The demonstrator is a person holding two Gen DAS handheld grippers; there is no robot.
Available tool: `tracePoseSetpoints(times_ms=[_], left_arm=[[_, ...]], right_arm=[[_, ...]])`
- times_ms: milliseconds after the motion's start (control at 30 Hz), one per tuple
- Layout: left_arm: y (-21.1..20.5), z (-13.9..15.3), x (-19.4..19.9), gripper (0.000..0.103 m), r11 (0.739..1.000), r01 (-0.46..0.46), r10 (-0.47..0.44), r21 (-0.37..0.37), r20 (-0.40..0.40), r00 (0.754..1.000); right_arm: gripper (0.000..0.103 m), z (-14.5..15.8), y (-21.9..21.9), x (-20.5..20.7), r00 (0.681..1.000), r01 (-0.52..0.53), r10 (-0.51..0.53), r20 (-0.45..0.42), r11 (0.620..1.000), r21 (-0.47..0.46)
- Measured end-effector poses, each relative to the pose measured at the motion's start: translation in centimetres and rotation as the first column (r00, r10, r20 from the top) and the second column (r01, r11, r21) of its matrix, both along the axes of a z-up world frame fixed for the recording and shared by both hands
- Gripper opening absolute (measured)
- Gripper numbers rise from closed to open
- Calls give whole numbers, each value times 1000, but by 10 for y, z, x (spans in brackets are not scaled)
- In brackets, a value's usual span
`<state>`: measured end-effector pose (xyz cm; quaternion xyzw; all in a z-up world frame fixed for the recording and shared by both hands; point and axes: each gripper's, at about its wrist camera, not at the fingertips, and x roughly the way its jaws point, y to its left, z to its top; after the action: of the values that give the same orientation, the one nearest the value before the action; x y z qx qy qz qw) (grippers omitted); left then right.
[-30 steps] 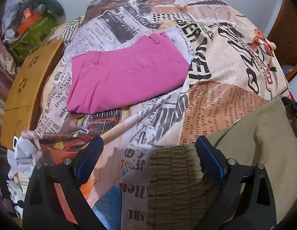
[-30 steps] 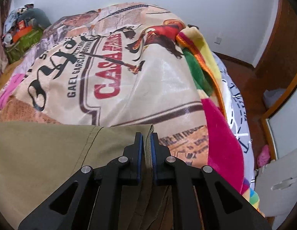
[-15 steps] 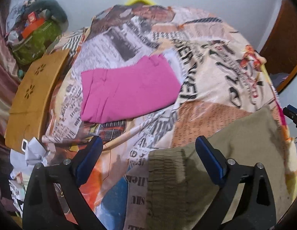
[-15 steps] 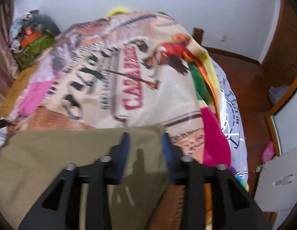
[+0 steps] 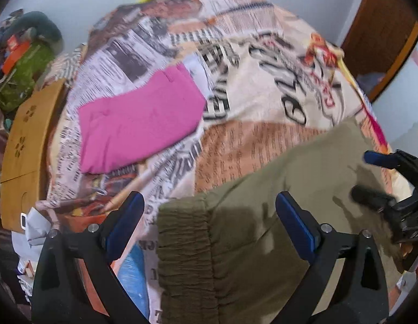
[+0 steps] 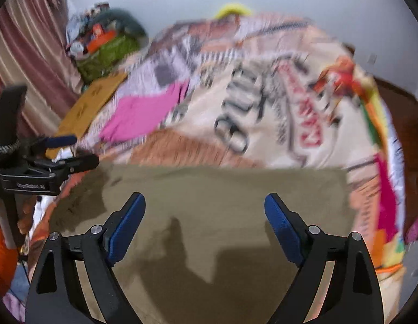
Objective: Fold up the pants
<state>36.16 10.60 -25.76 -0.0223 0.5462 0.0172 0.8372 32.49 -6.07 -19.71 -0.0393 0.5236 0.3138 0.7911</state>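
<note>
Olive-green pants (image 5: 263, 216) lie flat on the printed bedspread, with the gathered elastic waistband (image 5: 184, 245) near my left gripper. They also fill the lower part of the right wrist view (image 6: 222, 216). My left gripper (image 5: 209, 221) is open and empty above the waistband end. My right gripper (image 6: 205, 221) is open and empty above the other end of the pants. The right gripper shows at the right edge of the left wrist view (image 5: 392, 189); the left gripper shows at the left edge of the right wrist view (image 6: 47, 162).
Folded pink pants (image 5: 138, 121) lie farther back on the bedspread (image 5: 263, 67). A wooden board (image 5: 25, 145) stands at the left edge, with a pile of bags (image 5: 22, 62) behind it. A curtain (image 6: 25, 67) hangs at left. A wooden door (image 5: 384, 27) is at right.
My right gripper let go of the olive pants' edge and opened wide. Both grippers have lifted and pulled back, so more of the bed shows. The olive pants now lie flat.
</note>
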Motion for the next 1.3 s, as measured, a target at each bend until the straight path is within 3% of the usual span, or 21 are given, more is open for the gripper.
tracePoseSetpoints(times_ms=[100,167,267,533,1100,1300], left_arm=[[-5,-19,2,99,1000,22,-21,16,-56,998],[-8,-31,1,99,999,38,-36,23,-94,995],[-9,-41,-5,99,998,43,-40,35,-103,994],[-2,-33,-24,99,1000,6,-5,7,-96,995],[-6,-12,-93,101,998,-38,40,47,-43,998],[-1,-7,-115,101,997,-75,75,2,-25,997]], right_arm=[[88,-30,14,3,993,-31,25,-119,998,-47],[88,-40,19,-1,989,-61,50,-140,995,-74],[89,-39,18,-8,988,-86,73,-135,992,-89],[90,-33,1,-27,990,-97,83,-118,988,-118],[90,-10,-49,-89,996,-7,-4,-88,993,-117],[90,-6,-65,-113,997,40,-47,-58,993,-114]])
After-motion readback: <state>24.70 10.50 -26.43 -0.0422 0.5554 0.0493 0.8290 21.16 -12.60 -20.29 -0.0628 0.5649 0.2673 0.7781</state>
